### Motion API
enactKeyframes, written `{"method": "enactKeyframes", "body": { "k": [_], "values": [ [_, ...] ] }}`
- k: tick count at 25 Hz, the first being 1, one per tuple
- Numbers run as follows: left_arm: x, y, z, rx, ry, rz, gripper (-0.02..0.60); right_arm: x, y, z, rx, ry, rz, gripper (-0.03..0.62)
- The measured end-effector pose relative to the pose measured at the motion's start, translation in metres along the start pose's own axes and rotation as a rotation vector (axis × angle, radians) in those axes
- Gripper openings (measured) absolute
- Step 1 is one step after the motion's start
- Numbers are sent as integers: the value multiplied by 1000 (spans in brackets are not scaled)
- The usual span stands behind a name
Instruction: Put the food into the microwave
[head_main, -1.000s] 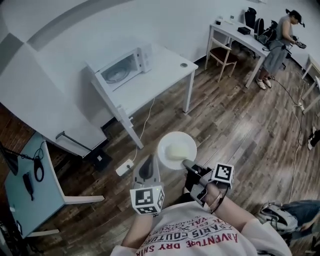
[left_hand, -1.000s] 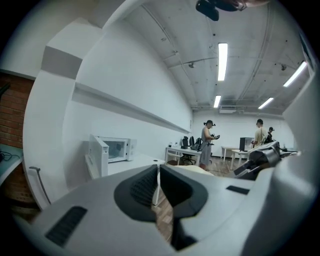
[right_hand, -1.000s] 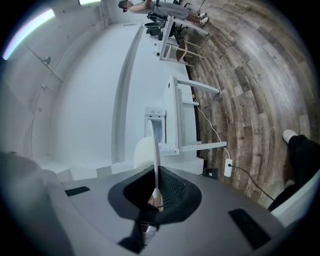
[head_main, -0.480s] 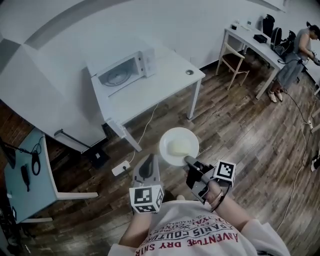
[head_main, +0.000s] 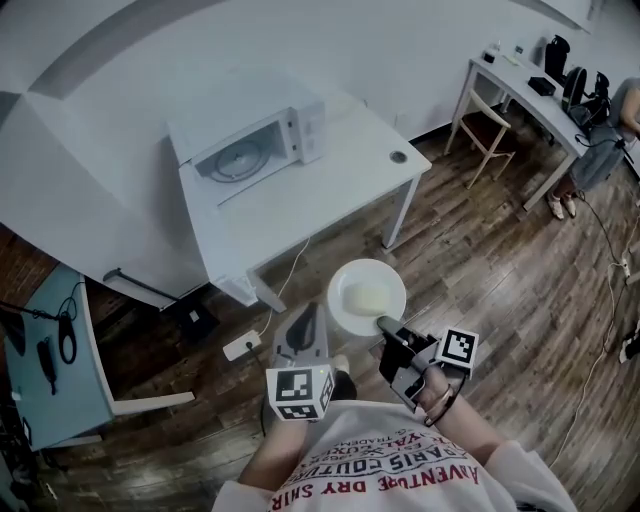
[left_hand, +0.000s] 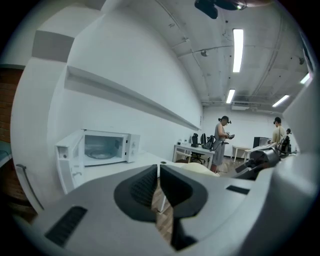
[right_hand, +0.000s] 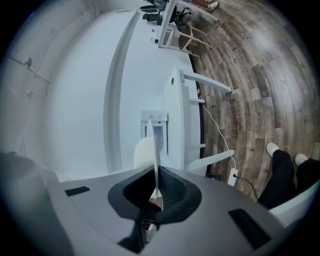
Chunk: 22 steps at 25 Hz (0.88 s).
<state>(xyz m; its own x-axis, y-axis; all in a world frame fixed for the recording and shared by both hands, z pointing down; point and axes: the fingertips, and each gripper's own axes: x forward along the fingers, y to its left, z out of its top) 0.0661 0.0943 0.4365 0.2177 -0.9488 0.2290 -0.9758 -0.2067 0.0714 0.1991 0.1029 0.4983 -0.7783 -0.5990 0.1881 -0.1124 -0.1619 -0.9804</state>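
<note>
The step in hand looks like the carry across the room: the right gripper (head_main: 383, 323) is clenched on the near rim of a white plate (head_main: 341, 276), which it holds out over the wooden floor (head_main: 470, 250) in front of the person, well apart from the microwave (head_main: 250, 140). In the right gripper view the plate shows edge-on, pinched between the two pads. The food (head_main: 362, 297) is a pale lump lying on the plate; what it is cannot be made out from here. The left gripper (head_main: 308, 314) hangs just beside the plate with its jaws closed together and nothing between them. The microwave stands at the far end of a white table (head_main: 330, 190), and its door (left_hand: 67, 162) looks swung open to the side, with the glass turntable showing inside. The next move calls for closing the gap to the table while the plate is kept level, since a grip on one edge lets it tip easily. The plate then has to go straight in through the opening and down onto the turntable before the right gripper lets go.
</note>
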Motion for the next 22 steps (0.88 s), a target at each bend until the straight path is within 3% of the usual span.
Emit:
{"method": "enactKeyframes", "body": {
  "k": [7, 13, 19, 22],
  "values": [
    [68, 59, 37, 42, -22, -12, 18, 84, 24, 40, -27, -8, -16, 21],
    [105, 87, 43, -12, -15, 6, 18, 137, 43, 58, -35, 44, -12, 21],
    [137, 103, 55, -8, -26, 64, 18, 182, 52, 89, -49, 116, -10, 21],
    [160, 112, 66, 30, -44, 123, 18, 206, 56, 108, -56, 173, -8, 21]
  ]
}}
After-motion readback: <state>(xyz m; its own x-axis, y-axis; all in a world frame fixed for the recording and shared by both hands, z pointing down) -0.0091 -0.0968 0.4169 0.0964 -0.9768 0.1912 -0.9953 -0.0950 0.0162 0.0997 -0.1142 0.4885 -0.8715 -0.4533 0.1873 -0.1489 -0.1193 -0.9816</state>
